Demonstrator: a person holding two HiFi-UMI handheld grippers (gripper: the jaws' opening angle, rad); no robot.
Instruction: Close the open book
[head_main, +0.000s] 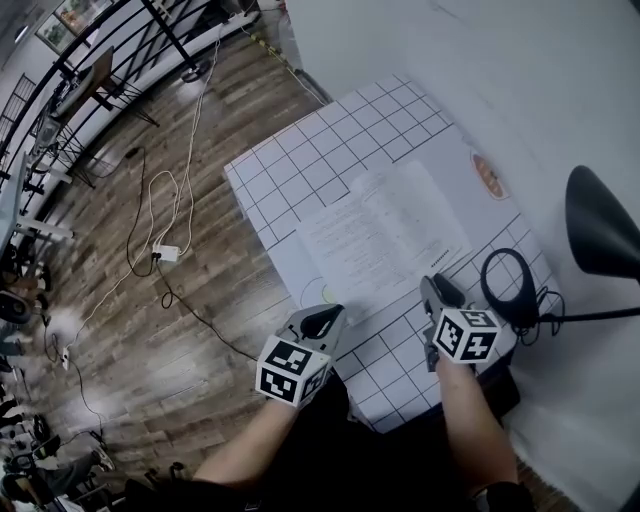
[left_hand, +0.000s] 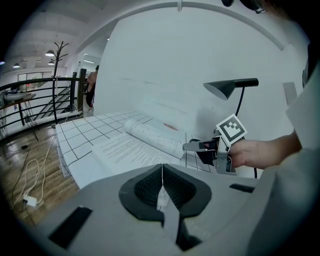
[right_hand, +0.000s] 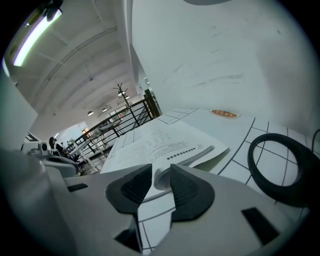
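Right gripper view: the right claw (right_hand: 161, 176) pinches the curled near page edge of the book (right_hand: 165, 142), which lies open on the desk (right_hand: 235, 130). Beside it the left claw (left_hand: 162, 172) is closed and empty. Advised: carry that edge over the spine in a slow arc, avoiding tears.

No legible print anywhere (lines on the open book (head_main: 375, 240) too small).
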